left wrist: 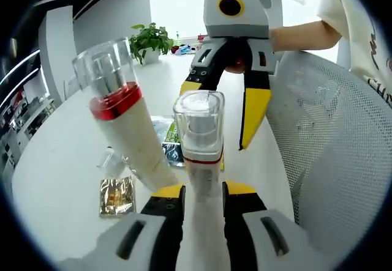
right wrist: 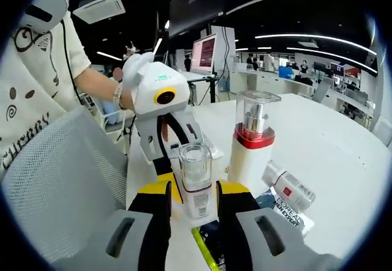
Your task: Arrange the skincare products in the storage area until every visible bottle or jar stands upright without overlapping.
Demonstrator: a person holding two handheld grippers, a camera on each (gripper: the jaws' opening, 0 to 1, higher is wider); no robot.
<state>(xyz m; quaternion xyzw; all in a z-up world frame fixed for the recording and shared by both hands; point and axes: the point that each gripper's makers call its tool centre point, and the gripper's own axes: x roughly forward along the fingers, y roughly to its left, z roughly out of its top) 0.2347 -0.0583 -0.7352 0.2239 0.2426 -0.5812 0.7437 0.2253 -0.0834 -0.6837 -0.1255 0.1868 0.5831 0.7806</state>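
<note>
Between your left gripper's jaws sits the small clear-capped bottle, its body pinched at the sides and its cap pointing straight out along them. In the right gripper view it reads as upright, its base low between your right gripper's jaws. Those jaws are spread, one pad on each side of the bottle. I cannot tell whether either pad touches it.

Just beside it, on the far side from the mesh chair, the taller bottle with the red band already stands on the white bench. At its foot a capped tube lies flat, partly over some flat packets. Its long axis slants across the bench, with the cap end near the tall bottle's base.

That tube looks like the piece left to right. It lies off to the right of your right jaws, so the free right gripper is probably the better placed one. You would need to turn the jaws across the tube's length, not along it. Watch the tall bottle, which is close enough to be knocked.
</note>
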